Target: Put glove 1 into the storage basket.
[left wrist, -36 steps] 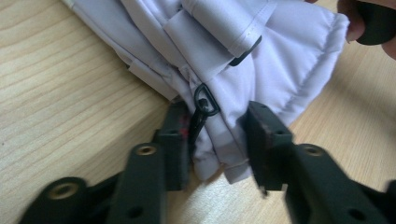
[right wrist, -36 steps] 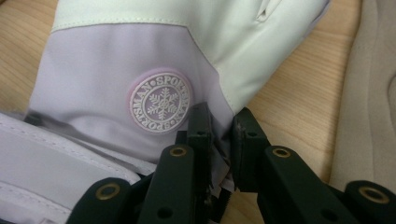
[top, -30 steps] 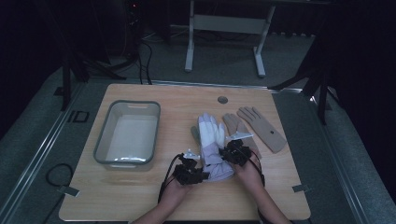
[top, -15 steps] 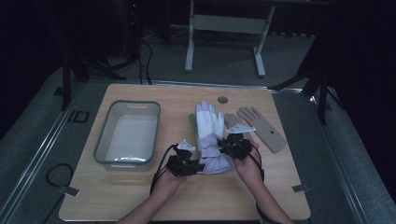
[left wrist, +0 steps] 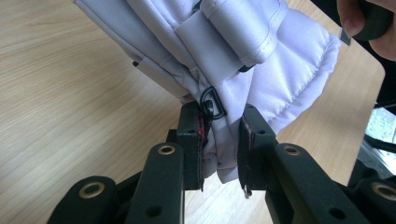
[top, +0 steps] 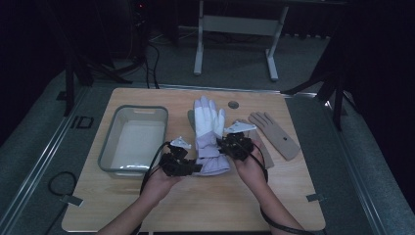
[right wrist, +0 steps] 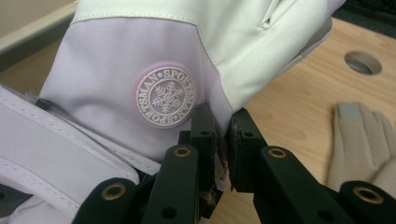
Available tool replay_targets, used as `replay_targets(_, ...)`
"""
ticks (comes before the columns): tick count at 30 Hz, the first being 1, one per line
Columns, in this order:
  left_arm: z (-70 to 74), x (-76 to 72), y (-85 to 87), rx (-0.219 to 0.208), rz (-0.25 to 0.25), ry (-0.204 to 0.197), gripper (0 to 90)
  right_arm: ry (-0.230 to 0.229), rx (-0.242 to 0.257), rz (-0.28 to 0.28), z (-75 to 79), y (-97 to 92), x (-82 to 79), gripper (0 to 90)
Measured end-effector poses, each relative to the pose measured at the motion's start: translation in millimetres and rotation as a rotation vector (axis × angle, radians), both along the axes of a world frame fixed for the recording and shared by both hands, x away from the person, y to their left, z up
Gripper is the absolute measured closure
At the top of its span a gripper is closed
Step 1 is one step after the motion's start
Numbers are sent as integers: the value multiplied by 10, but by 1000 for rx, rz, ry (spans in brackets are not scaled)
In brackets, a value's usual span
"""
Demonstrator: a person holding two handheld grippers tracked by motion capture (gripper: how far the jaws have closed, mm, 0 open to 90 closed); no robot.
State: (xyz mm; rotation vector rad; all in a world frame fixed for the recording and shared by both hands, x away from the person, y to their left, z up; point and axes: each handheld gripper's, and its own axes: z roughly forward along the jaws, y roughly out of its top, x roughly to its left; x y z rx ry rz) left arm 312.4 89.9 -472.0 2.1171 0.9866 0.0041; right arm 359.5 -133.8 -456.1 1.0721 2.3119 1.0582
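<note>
Jaws of left gripper [left wrist: 219, 154] clamped on white glove [left wrist: 243, 56] cuff; right gripper [right wrist: 222, 149] pinching its side edge.

Padded lilac-and-white ski glove [top: 208, 134] lifted by its cuff, fingers pointing away.

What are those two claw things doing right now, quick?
Left gripper: closed on the cuff edge of the white ski glove.
Right gripper: closed on the same glove's side, beside its round snowflake badge.
</note>
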Motion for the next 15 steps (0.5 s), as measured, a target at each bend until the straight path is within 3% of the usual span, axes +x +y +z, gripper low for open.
replay_targets(8, 220, 7, 259, 42, 5, -36, 741, -16, 36, 25, 140, 234, 50, 823)
replay_targets(15, 367, -6, 510, 37, 16, -66, 741, -53, 45, 58, 332, 502, 84, 823)
